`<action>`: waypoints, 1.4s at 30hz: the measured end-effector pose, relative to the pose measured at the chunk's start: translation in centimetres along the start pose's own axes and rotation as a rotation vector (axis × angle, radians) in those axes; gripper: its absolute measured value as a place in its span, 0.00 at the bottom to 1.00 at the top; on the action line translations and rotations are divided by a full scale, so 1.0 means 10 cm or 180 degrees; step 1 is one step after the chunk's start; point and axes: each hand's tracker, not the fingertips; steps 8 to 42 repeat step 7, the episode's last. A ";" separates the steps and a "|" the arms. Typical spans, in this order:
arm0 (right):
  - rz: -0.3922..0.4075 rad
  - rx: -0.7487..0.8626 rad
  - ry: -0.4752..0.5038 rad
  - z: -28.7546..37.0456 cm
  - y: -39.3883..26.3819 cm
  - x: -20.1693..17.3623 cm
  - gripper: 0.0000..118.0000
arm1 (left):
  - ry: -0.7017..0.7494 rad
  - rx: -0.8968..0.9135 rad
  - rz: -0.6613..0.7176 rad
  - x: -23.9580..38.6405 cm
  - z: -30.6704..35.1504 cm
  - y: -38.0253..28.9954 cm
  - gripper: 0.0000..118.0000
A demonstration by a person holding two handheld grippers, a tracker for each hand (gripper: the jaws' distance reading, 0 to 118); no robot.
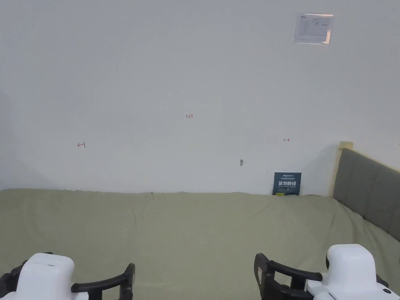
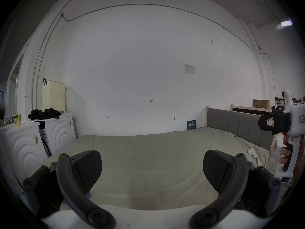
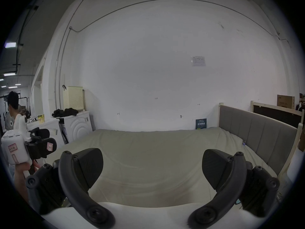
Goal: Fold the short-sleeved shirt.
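Left gripper (image 2: 151,169) and right gripper (image 3: 152,168) hover over the olive bed (image 1: 187,226), jaws spread (empty); a dark sign (image 1: 286,183) leans on the wall, its writing illegible.

Wall (image 1: 175,78): plain white, a paper sheet (image 1: 313,28) pinned high; a dark blue card (image 1: 286,183) leaning at its foot
Bed (image 1: 187,234): olive-green sheet, smooth; grey padded headboard (image 1: 367,191) at right
Left side: two white washing machines (image 2: 57,133); dark clothes (image 2: 44,114) on top; cream pegboard (image 2: 53,96) behind
Light: ceiling lamp (image 2: 286,23)
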 end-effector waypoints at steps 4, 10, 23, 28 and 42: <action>0.0045 0.0002 -0.0122 0.00 -0.02 -0.04 1.00 | 0.0011 -0.0013 -0.0034 0.02 -0.01 -0.01 1.00; 0.0073 0.0101 -0.0060 -0.01 -0.05 -0.03 1.00 | -0.0004 0.0007 -0.0033 0.02 -0.02 -0.01 1.00; 0.0073 0.0101 -0.0060 -0.01 -0.05 -0.03 1.00 | -0.0004 0.0007 -0.0033 0.02 -0.02 -0.01 1.00; 0.0073 0.0101 -0.0060 -0.01 -0.05 -0.03 1.00 | -0.0004 0.0007 -0.0033 0.02 -0.02 -0.01 1.00; 0.0073 0.0101 -0.0060 -0.01 -0.05 -0.03 1.00 | -0.0004 0.0007 -0.0033 0.02 -0.02 -0.01 1.00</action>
